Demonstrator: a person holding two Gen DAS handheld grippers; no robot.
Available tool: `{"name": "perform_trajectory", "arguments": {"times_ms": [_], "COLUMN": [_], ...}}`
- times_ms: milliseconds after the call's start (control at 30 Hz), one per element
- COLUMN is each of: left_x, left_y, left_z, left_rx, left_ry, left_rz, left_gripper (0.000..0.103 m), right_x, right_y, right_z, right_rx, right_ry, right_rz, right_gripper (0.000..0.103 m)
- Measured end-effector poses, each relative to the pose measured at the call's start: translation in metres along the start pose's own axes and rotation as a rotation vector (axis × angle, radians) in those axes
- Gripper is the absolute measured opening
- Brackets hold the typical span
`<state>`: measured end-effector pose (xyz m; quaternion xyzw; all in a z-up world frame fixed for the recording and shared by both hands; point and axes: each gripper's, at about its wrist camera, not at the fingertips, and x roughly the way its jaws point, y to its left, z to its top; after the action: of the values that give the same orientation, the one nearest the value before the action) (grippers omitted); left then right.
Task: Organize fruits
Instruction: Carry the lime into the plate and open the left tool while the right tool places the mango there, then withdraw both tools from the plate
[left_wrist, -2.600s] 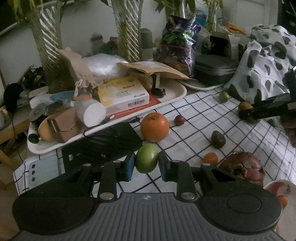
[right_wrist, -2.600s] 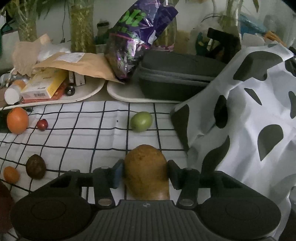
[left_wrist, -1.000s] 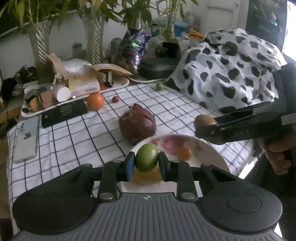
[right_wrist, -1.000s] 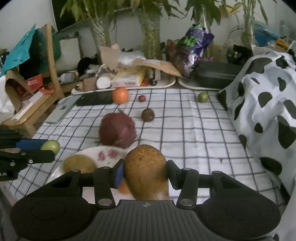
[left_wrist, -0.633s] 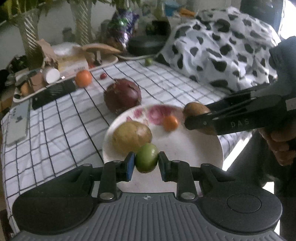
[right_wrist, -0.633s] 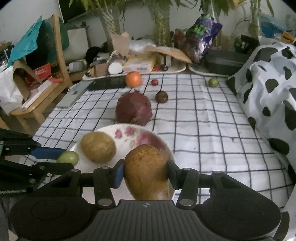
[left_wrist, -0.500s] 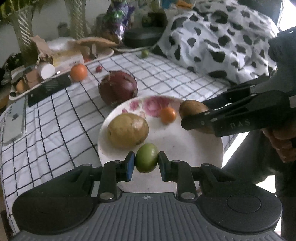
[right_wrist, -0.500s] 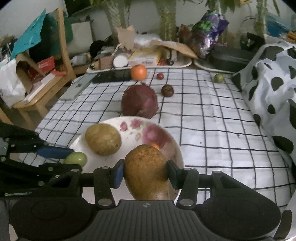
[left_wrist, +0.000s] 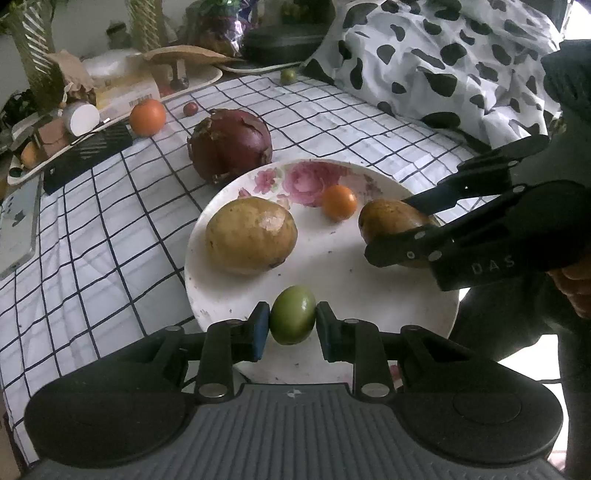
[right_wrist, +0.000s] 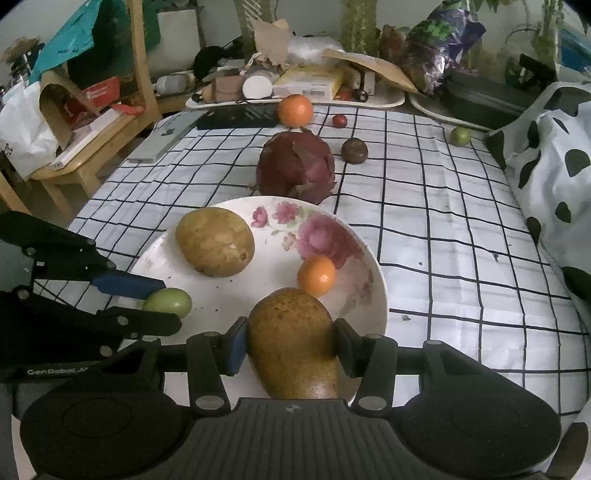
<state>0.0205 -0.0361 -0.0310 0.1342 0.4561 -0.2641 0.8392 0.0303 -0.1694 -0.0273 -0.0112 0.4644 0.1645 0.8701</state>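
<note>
Between the left fingers: a small round green fruit (left_wrist: 292, 320), pinched at its sides by the two pads, over the near rim of the plate.
Left gripper (left_wrist: 291, 325): clenched on the green fruit, angled down toward the plate; in the right wrist view it (right_wrist: 162, 301) comes in from the left edge, the fruit (right_wrist: 168, 302) showing at its tips.
Between the right fingers: a brown oblong fruit (right_wrist: 293, 341), gripped on both flanks, its rounded end reaching forward past the fingertips over the plate.
Right gripper (right_wrist: 290, 341): grasping the brown fruit; seen from the left wrist it (left_wrist: 400, 230) enters from the right with the fruit (left_wrist: 391, 221) at its tips, over the plate's right side. Whether either held fruit touches the plate cannot be told.
Plate (left_wrist: 332, 269): white with pink roses, under and ahead of both pairs of fingers, on a black-checked white cloth (right_wrist: 443, 221).
On the plate: a large yellow-brown fruit (left_wrist: 251, 236) ahead of the left fingers; a small orange fruit (right_wrist: 316, 276) just ahead of the right fingers, very close to the brown fruit.
Beyond the plate: a dark red dragon fruit (right_wrist: 295, 168) just past the far rim.
Farther out on the cloth: an orange (right_wrist: 295, 110), a small red fruit (right_wrist: 339, 120), a dark brown round fruit (right_wrist: 354, 150), another green fruit (right_wrist: 460, 136).
Right of the fingers: a cow-print cloth (left_wrist: 443, 55).
Person's hand (left_wrist: 576, 288): at the right edge of the left view.
</note>
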Motion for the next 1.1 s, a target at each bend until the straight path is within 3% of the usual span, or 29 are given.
{"name": "perform_trajectory", "arguments": {"times_ms": [300,367,400,433,467,500,800,1100], "left_x": [0.009,0.009,0.008,0.008,0.006,0.005,0.002,-0.008], "left_y": [-0.003,-0.005,-0.006,-0.008,-0.01,-0.013,-0.012,-0.009], "left_z": [0.0,-0.001,-0.001,-0.001,-0.001,-0.001,0.002,0.006], "left_rx": [0.033,0.039,0.044,0.056,0.07,0.083,0.07,0.042], "left_ry": [0.053,0.054,0.051,0.045,0.036,0.029,0.008,-0.058], "left_rz": [0.06,0.04,0.033,0.041,0.053,0.066,0.072,0.078], "left_gripper": [0.03,0.049,0.054,0.065,0.071,0.072,0.072,0.072], "right_x": [0.0,0.0,-0.001,-0.003,-0.004,-0.007,-0.016,-0.02], "right_y": [0.002,0.002,0.003,0.002,0.002,0.0,-0.009,-0.018], "right_z": [0.0,0.0,0.0,0.0,0.001,0.001,0.006,0.008], "right_rx": [-0.01,-0.011,-0.013,-0.013,-0.009,0.0,0.053,0.097], "right_ry": [0.007,0.009,0.005,-0.011,-0.025,-0.04,-0.111,-0.148], "right_rz": [-0.002,-0.004,-0.014,-0.02,-0.018,-0.01,-0.05,-0.121], "right_gripper": [0.052,0.052,0.059,0.073,0.078,0.083,0.086,0.103]}}
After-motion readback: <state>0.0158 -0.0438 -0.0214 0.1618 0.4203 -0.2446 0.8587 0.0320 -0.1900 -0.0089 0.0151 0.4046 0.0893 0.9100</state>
